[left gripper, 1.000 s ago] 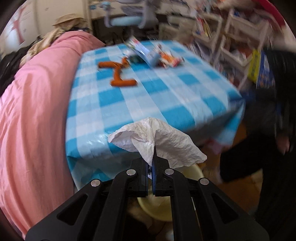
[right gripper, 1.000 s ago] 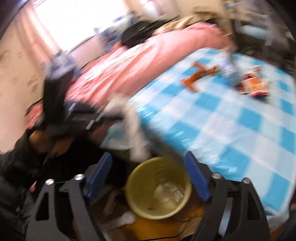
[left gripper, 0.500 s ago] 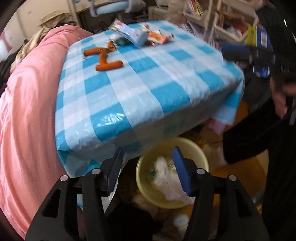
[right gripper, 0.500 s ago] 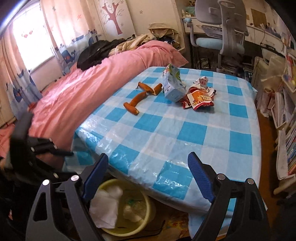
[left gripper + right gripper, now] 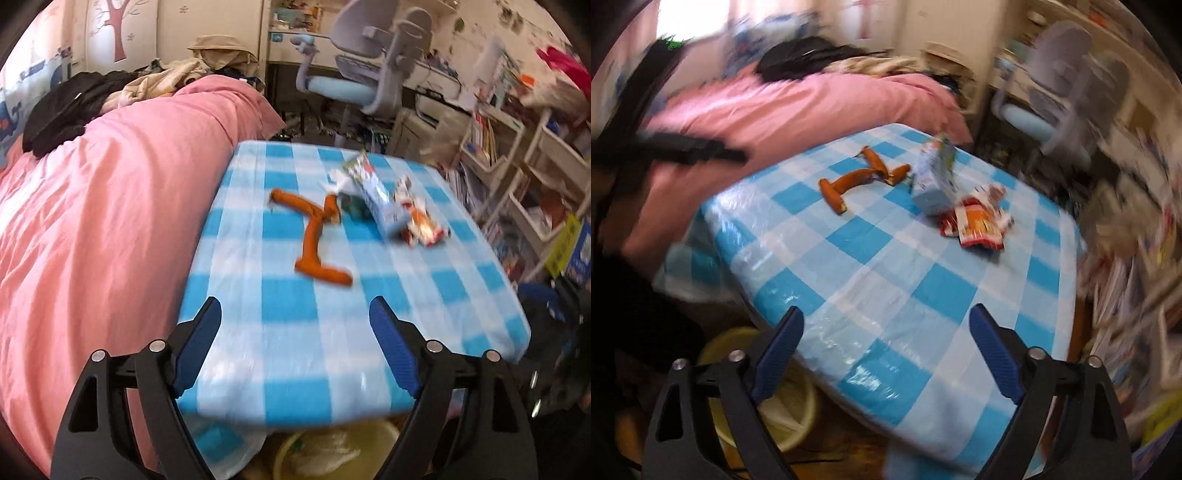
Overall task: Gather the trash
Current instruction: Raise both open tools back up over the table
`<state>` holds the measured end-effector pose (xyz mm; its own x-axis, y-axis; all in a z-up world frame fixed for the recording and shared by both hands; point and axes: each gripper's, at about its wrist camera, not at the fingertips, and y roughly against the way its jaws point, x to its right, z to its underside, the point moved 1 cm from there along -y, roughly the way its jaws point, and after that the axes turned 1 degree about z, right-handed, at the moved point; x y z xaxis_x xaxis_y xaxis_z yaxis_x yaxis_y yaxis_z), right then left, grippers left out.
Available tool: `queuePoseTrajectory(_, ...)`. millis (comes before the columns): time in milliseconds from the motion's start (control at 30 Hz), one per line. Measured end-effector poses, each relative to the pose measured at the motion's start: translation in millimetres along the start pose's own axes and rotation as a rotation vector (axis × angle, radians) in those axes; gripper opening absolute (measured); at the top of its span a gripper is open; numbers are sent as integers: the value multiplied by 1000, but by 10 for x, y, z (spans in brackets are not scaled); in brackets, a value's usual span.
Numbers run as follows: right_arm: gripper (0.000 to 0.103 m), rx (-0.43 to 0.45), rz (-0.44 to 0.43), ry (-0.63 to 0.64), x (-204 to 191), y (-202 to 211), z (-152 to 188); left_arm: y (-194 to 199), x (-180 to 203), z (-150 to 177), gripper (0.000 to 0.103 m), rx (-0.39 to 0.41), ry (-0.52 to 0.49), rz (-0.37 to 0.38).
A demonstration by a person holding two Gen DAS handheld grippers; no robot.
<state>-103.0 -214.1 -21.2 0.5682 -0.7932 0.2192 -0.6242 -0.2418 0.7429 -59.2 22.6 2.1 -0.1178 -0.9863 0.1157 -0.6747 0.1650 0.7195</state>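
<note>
Bed: a pink duvet is seen along the left of the table, with dark and beige clothes piled at its far end.
Table: a blue-and-white checked cloth covers it; the near edge hangs just above the bin.
Left gripper: held over the near edge of the table; its blue-padded fingers are spread wide and the jaws are opening, with nothing between them.
Bin: a yellow bin is seen on the floor below the near table edge, with white crumpled tissue inside it; in the right wrist view it shows at lower left.
Sausage pieces: orange sausage-like pieces lie toward the far middle of the cloth, touching one another.
Carton: a pale blue drink carton lies on its side just right of the sausage pieces.
Wrapper: a red-and-white snack wrapper lies just beside the carton on its right.
Right gripper: held over the near corner of the table; its fingers are spread wide and the jaws are opening, with nothing between them.
Chair: a grey and pale blue desk chair stands beyond the table.
Shelves: white shelves packed with books stand at the right; details are blurred.
</note>
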Motion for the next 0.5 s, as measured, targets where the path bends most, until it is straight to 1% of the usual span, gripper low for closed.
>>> queuePoseTrajectory(33,89,-8,1,19,30,-39,-3,-43,6,-55,79,7,10,0)
queuePoseTrajectory(67,89,-20,-2,3,90,-93,2,-98,22,-141,79,20,23,0)
queuePoseTrajectory(133,89,-49,-26,-77,212,-203,3,-235,52,-290,80,32,46,6)
queuePoseTrajectory(233,89,-47,-20,-132,287,-278,-44,-440,70,-423,80,9,66,-1)
queuePoseTrajectory(367,89,-52,-19,-120,248,-337,-108,-618,62,-547,80,-22,95,-11)
queuePoseTrajectory(433,89,-56,-13,-104,231,-371,-131,-645,46,-575,80,-34,123,0)
queuePoseTrajectory(500,89,-65,-10,-94,232,-416,-144,-639,39,-610,81,-38,159,30)
